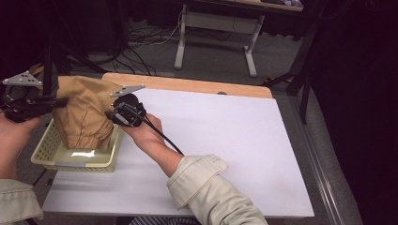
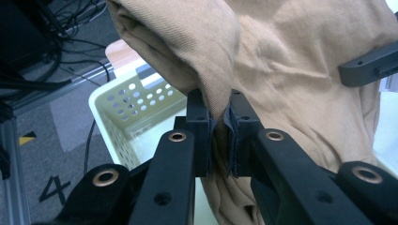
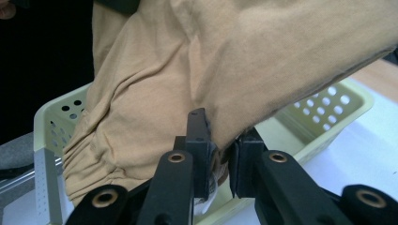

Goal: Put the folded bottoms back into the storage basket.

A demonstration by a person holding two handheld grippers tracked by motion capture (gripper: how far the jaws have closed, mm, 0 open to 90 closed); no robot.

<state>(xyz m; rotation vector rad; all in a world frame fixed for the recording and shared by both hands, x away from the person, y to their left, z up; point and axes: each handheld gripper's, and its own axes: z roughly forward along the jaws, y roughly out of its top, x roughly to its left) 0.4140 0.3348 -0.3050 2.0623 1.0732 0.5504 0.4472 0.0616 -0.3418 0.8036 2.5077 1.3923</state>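
1. Gripping a fold of the tan garment (image 3: 244, 61) at its near side with the right gripper (image 1: 123, 112), fingers (image 3: 199, 145) pinched tight on the cloth just over the basket's counter-side wall.
2. Clamping another fold of the same garment with the left gripper (image 1: 44, 104), fingers (image 2: 199, 126) closed on a hanging ridge of fabric, out past the counter's left edge.
3. Holding the garment (image 1: 84, 112) bunched and mostly lifted between the two grippers, its lower gathered end sagging into the pale yellow perforated basket (image 1: 47, 152) at the counter's left edge, toward the near-left corner.
4. Judging the step in hand: either drawing the garment up out of the basket or lowering it in; telling which from this moment alone not possible.
5. Calling next, if lifting out, for raising both grippers together until the hem clears the basket rim (image 3: 324, 126), then carrying the cloth rightward over the bare white counter (image 1: 225, 136).
6. Keeping both pinches firm meanwhile, soft fabric likely slipping or snagging on the rim.
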